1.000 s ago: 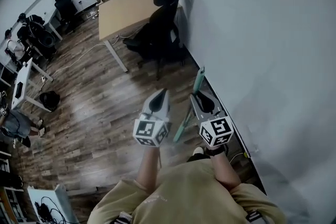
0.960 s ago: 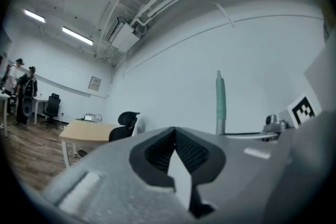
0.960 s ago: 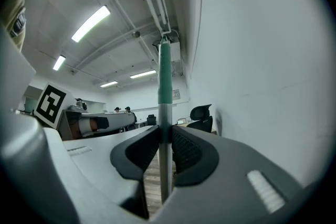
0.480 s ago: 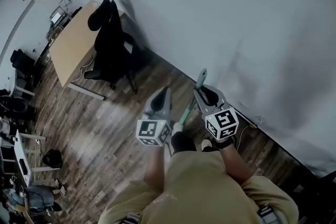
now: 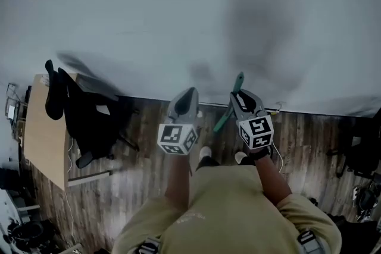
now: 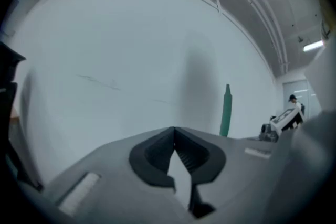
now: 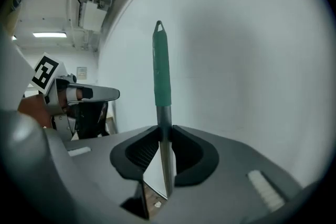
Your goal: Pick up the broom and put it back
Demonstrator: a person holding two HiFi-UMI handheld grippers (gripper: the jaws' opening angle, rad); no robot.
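The broom is a thin metal shaft (image 7: 166,157) with a green grip (image 7: 161,68) on top, and it stands upright in front of the white wall. My right gripper (image 7: 165,132) is shut on the shaft just below the green grip. In the head view the green grip (image 5: 238,82) sticks up past the right gripper (image 5: 240,96), and the shaft (image 5: 221,122) slants down to the floor. The broom's head is hidden. My left gripper (image 5: 186,98) is held level beside it, shut with nothing in it (image 6: 174,131). From the left gripper view the green grip (image 6: 226,110) shows to the right.
A white wall (image 5: 178,15) fills the space ahead, with a wood floor (image 5: 309,134) along its foot. A black office chair (image 5: 83,113) and a wooden desk (image 5: 40,134) stand at the left. Dark equipment (image 5: 363,154) sits at the right edge. A person (image 6: 292,110) is far off.
The view has swung round to face the wall; chair and desk have slid to the left edge. Both grippers came closer to the wall, the right still holding the broom.
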